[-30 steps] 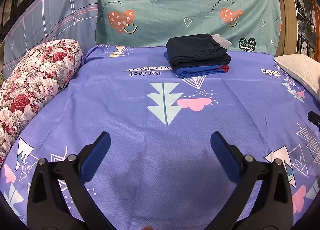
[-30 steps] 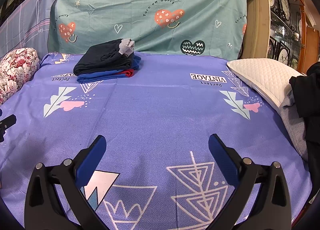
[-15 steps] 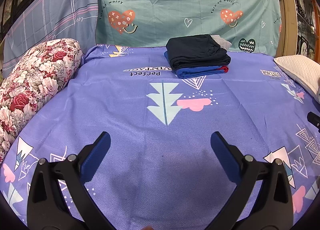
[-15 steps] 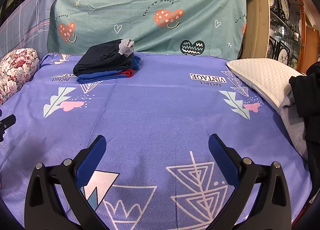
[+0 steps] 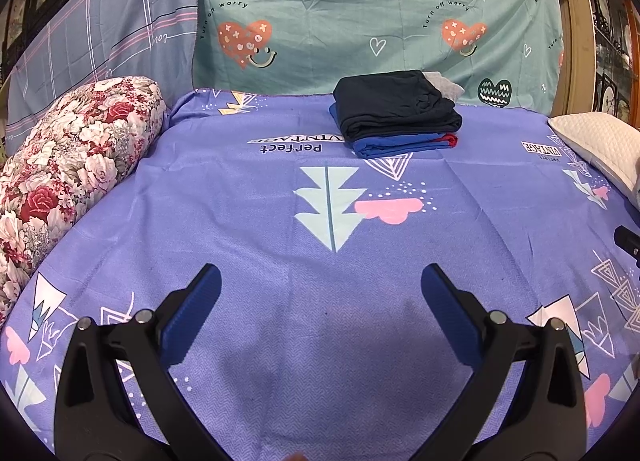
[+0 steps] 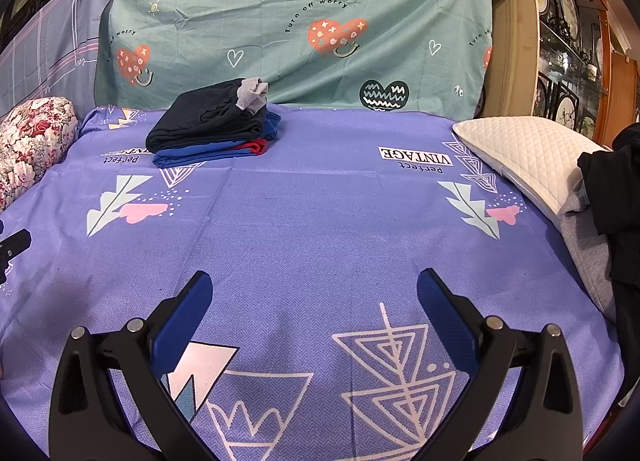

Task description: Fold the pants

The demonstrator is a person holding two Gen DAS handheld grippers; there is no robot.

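Observation:
A stack of folded pants (image 5: 396, 113), dark on top with blue and red below, lies at the far side of the purple bedsheet (image 5: 240, 221); it also shows in the right wrist view (image 6: 212, 125). Loose dark and grey clothes (image 6: 608, 197) lie at the right edge by the pillow. My left gripper (image 5: 320, 281) is open and empty, low over the near sheet. My right gripper (image 6: 314, 285) is open and empty, also over the near sheet. Each gripper's tip shows at the other view's edge (image 5: 628, 241) (image 6: 14, 241).
A floral bolster (image 5: 60, 173) lies along the left edge. A white quilted pillow (image 6: 524, 153) lies at the right. A teal heart-print cloth (image 5: 360, 21) hangs behind the bed. A wooden cabinet (image 6: 568, 41) stands at the far right.

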